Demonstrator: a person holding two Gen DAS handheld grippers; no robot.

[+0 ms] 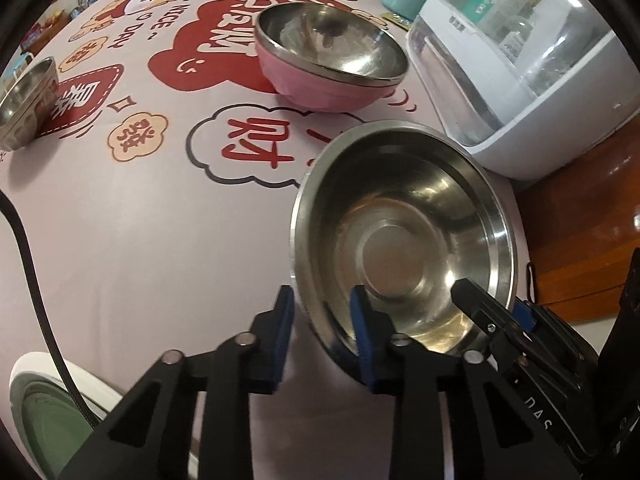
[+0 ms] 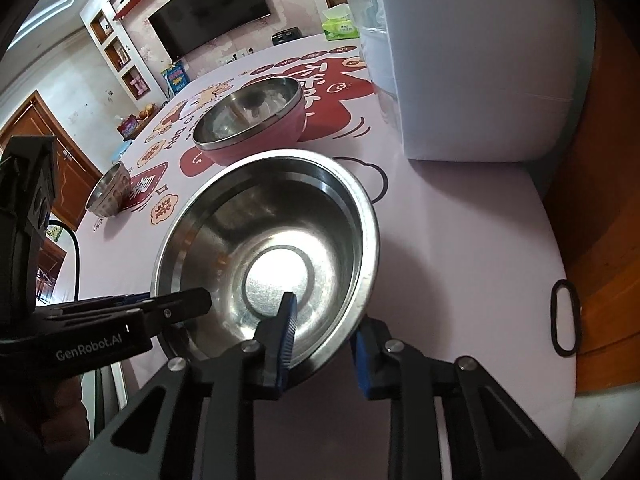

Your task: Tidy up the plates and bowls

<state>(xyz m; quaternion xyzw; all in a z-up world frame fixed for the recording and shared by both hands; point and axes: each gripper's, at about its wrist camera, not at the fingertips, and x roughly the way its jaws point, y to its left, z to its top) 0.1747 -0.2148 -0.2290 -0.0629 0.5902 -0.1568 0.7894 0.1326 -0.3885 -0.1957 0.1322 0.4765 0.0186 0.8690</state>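
- My left gripper (image 1: 322, 334) straddles the near-left rim of the steel bowl (image 1: 404, 240): one blue pad outside the wall, the other inside. The jaws stand nearly closed and appear to pinch the rim.
- My right gripper (image 2: 326, 334) straddles the same bowl's near rim further to the right, one pad inside the wall, the other outside. Its jaws are likewise drawn in on the rim; I judge it a grip.
- The bowl lies directly ahead of and below both grippers, near the close edge of the table (image 1: 120, 220). It tilts, with its mouth turned towards me; whether its far side rests on the cloth I cannot tell.
- Both hands are equally near; each gripper shows in the other's view, reaching over the rim beside it.
- The pink bowl (image 1: 320, 80), with a steel liner, stands beyond the held bowl, along the line both grippers point. It appears the likeliest place to nest the bowl.
- The small bowl (image 1: 24, 104) sits well apart, far to the left.
- The white appliance (image 1: 540, 92) stands close on the right of that path; a forward carry should keep left of it.
- Judgement: grasp made, lift not yet begun.
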